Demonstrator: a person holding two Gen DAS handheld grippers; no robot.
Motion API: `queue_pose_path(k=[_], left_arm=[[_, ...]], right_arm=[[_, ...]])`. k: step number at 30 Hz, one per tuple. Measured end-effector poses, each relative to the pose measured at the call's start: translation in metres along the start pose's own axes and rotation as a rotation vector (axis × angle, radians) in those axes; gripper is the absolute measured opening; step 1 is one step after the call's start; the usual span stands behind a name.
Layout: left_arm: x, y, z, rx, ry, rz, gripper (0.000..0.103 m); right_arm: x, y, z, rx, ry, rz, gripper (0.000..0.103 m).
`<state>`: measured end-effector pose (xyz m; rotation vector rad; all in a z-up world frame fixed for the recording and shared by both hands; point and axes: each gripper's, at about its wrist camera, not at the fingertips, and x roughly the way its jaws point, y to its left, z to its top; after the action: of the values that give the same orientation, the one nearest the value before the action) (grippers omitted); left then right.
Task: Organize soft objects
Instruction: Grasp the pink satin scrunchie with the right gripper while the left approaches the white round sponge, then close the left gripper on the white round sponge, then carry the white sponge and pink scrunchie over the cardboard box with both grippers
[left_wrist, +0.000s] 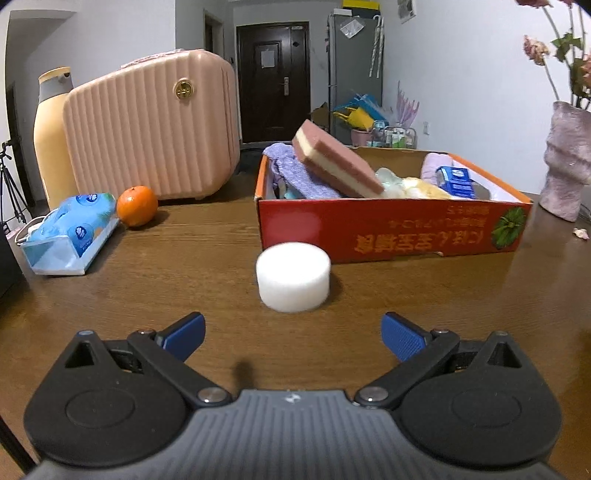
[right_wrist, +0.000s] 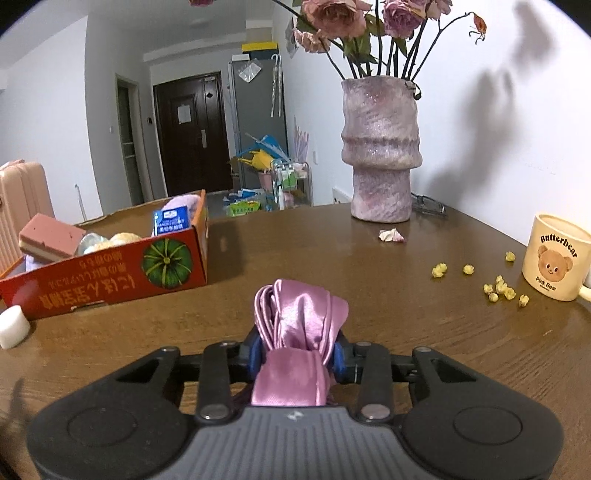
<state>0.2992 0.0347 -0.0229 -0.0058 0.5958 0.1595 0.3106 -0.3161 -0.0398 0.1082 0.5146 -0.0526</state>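
- Right gripper (right_wrist: 298, 356) is clamped down tight on a bunched-up shiny lilac satin ribbon (right_wrist: 301, 321); the blue pads pinch it from both sides, and the loose end trails back over the gripper body.
- Left gripper (left_wrist: 293, 334) is spread wide with nothing in it, lined up on a white round foam puck (left_wrist: 293, 277) that sits just in front of the red cardboard box (left_wrist: 388, 229), near its left corner.
- So I reckon I'm mid-pickup: ribbon grabbed but not yet boxed, puck not yet touched.
- Already in the red box: a pink-and-cream rectangular sponge (left_wrist: 338, 160) leaning on a purple cloth (left_wrist: 299, 173), plus some other soft bits.
- Next for me, I think: lift the ribbon up over the box's near wall and drop it in an open spot, keeping clear of the pinkish textured ceramic vase (right_wrist: 380, 155) off to the box's right. Then close the left jaws round the puck.
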Motion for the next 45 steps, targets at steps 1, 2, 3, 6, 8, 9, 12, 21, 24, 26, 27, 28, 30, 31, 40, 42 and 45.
queue_pose_path(k=[1,2,3,6,8,9,12,21,24,26,27,28,30,31,40,42,45], left_arm=[[0.004,0.001,0.002,-0.001,-0.003,0.010,0.103],[0.009,0.002,0.004,-0.002,-0.005,0.017,0.103],[0.014,0.004,0.008,-0.005,-0.002,0.021,0.103],[0.030,0.010,0.015,-0.026,0.021,0.026,0.103],[0.041,0.013,0.020,-0.039,0.033,0.040,0.103],[0.044,0.015,0.022,-0.044,0.031,0.053,0.103],[0.055,0.019,0.029,-0.058,0.018,0.076,0.103],[0.077,0.011,0.037,-0.033,0.057,0.006,0.103],[0.080,0.008,0.038,-0.024,0.059,-0.008,0.103],[0.083,0.007,0.039,-0.019,0.060,0.000,0.103],[0.084,0.008,0.040,-0.020,0.059,-0.005,0.103],[0.085,0.009,0.041,-0.024,0.059,-0.018,0.102],[0.086,0.010,0.041,-0.028,0.062,-0.047,0.086],[0.086,0.009,0.041,-0.020,0.066,-0.053,0.067],[0.077,0.006,0.040,0.000,0.028,-0.054,0.056],[0.074,0.006,0.040,-0.001,0.017,-0.052,0.055],[0.069,0.006,0.041,-0.002,-0.011,-0.035,0.056]], right_arm=[[0.000,0.001,0.000,0.002,-0.002,-0.001,0.035],[0.001,0.001,0.001,0.004,-0.004,-0.002,0.035],[0.002,0.002,0.001,0.006,-0.004,-0.002,0.035],[0.006,0.005,0.003,0.008,-0.007,-0.004,0.035],[0.009,0.008,0.003,0.007,-0.007,-0.003,0.035],[0.010,0.010,0.004,0.007,-0.008,-0.003,0.035],[0.015,0.014,0.006,0.004,-0.008,0.000,0.035],[0.028,0.026,0.011,0.003,-0.003,0.007,0.035],[0.032,0.031,0.013,-0.004,-0.004,0.011,0.035],[0.034,0.034,0.013,-0.006,-0.003,0.013,0.035],[0.034,0.034,0.013,-0.006,-0.002,0.014,0.035],[0.035,0.035,0.013,-0.007,-0.001,0.014,0.035],[0.034,0.034,0.013,-0.004,-0.002,0.015,0.035],[0.034,0.034,0.013,-0.002,-0.002,0.015,0.035],[0.031,0.033,0.012,0.003,-0.006,0.023,0.035],[0.030,0.033,0.012,0.002,-0.008,0.023,0.035],[0.030,0.033,0.012,-0.001,-0.012,0.023,0.035]])
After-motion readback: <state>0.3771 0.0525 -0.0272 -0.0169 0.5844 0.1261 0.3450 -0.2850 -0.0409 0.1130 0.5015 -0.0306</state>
